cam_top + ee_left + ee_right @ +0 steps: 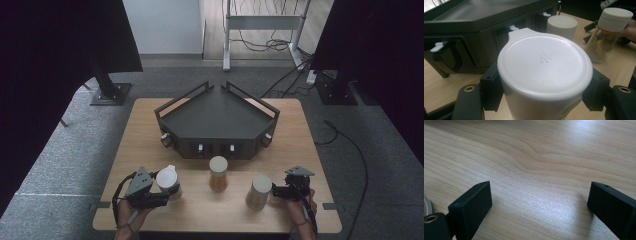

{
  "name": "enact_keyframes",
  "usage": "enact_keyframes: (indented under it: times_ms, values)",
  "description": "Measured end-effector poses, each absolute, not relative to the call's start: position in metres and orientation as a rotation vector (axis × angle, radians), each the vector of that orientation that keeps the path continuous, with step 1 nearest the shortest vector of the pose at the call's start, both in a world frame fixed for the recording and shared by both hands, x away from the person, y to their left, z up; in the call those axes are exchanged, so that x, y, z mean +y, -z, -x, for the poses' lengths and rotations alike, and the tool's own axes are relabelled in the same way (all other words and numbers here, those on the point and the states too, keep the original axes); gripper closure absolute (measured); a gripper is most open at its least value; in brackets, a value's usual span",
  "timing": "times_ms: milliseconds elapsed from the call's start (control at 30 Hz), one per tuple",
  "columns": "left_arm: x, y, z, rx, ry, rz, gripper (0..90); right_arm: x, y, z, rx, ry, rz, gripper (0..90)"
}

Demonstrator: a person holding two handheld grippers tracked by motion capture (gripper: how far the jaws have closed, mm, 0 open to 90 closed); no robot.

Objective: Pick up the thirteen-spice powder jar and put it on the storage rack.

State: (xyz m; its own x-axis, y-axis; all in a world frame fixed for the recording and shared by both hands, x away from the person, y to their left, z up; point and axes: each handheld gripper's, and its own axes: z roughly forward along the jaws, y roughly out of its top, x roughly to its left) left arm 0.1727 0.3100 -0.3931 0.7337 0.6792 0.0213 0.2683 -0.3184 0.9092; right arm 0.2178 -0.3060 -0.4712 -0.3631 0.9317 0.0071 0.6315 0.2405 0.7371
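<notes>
Left gripper [167,192] is clamped on a white-lidded jar [544,72], one black jaw pressing each side of it just under the lid; jar stands upright near the front-left of the wooden table [145,145]. Lid has a small tab pointing toward the dark angled tray unit [217,120] behind it. Middle jar [218,173], amber contents, sits just in front of the unit's knob row. Third jar [259,191], also white-lidded, stands to the right, just beside the right gripper [275,191]. Right gripper's jaws stand wide apart, bare wood grain between them, tips close to the tabletop, gripping nothing. Person's hands come in from the front edge, one on each gripper. Cables run across grey carpet beyond the table.
</notes>
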Motion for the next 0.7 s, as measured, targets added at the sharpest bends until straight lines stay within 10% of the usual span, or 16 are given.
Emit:
enact_keyframes:
  times_ms: [700]
  values:
    - [0.307,0.358,-0.195,0.759,-0.519,-1.880,30.7,-0.306,0.471,-0.218,2.083,-0.922,-1.428,4.9]
